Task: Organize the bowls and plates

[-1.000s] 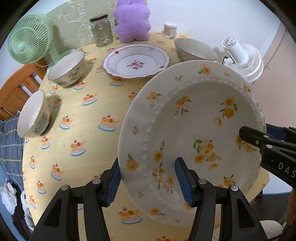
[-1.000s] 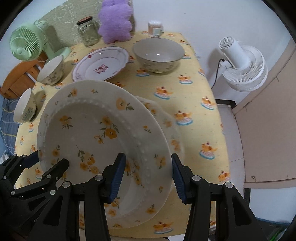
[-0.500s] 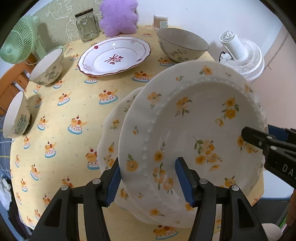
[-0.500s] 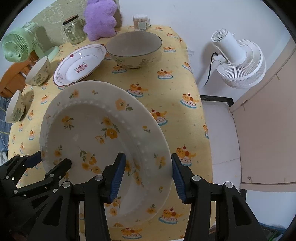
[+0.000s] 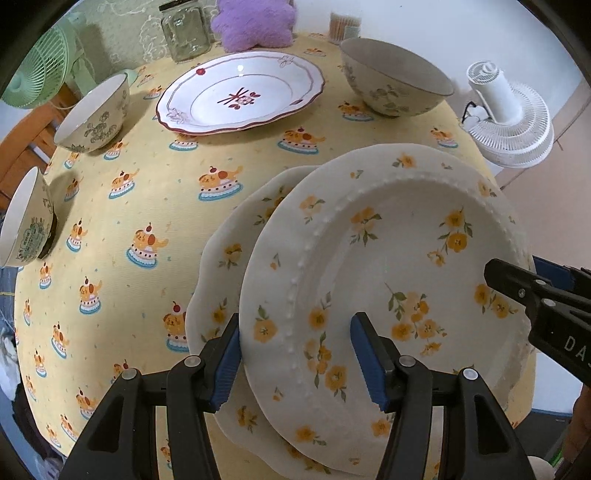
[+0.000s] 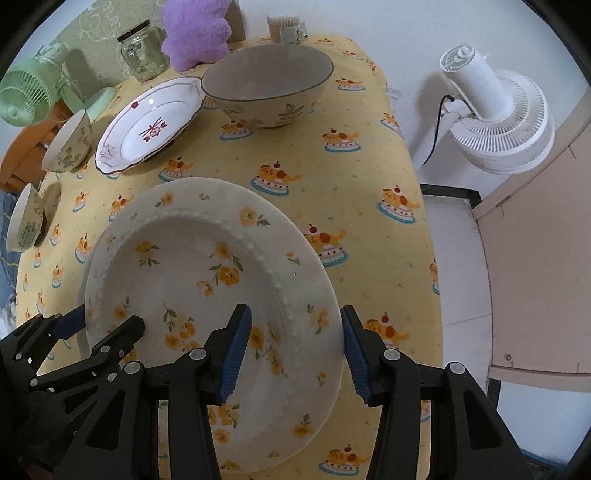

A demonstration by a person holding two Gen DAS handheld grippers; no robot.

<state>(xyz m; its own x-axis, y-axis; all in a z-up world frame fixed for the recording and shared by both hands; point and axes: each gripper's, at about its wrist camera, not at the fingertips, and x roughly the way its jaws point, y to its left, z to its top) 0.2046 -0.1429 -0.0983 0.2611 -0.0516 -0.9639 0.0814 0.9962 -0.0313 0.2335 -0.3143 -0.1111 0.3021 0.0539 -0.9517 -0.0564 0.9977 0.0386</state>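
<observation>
A white plate with yellow flowers and a beaded ring (image 5: pixel 399 266) (image 6: pixel 192 273) is held by both grippers just above a second yellow-flowered plate (image 5: pixel 229 258) on the yellow tablecloth. My left gripper (image 5: pixel 295 354) is shut on the plate's near-left rim, one finger under and one over. My right gripper (image 6: pixel 291 347) is shut on its right rim; it shows at the right of the left wrist view (image 5: pixel 535 299). A red-trimmed white plate (image 5: pixel 240 96) (image 6: pixel 147 125) and a large bowl (image 5: pixel 391 85) (image 6: pixel 269 85) stand farther back. Two small bowls (image 5: pixel 92 114) (image 5: pixel 26 221) stand at the left.
A glass jar (image 5: pixel 184 33), a purple plush (image 5: pixel 255 22) and a toothpick holder (image 5: pixel 343 26) stand along the table's far edge. A green fan (image 5: pixel 37 66) is at the back left. A white fan (image 6: pixel 495 122) stands on the floor right of the table.
Both grippers have carried the beaded plate toward the near right of the table and lowered it over the second flowered plate, which came into view underneath.
</observation>
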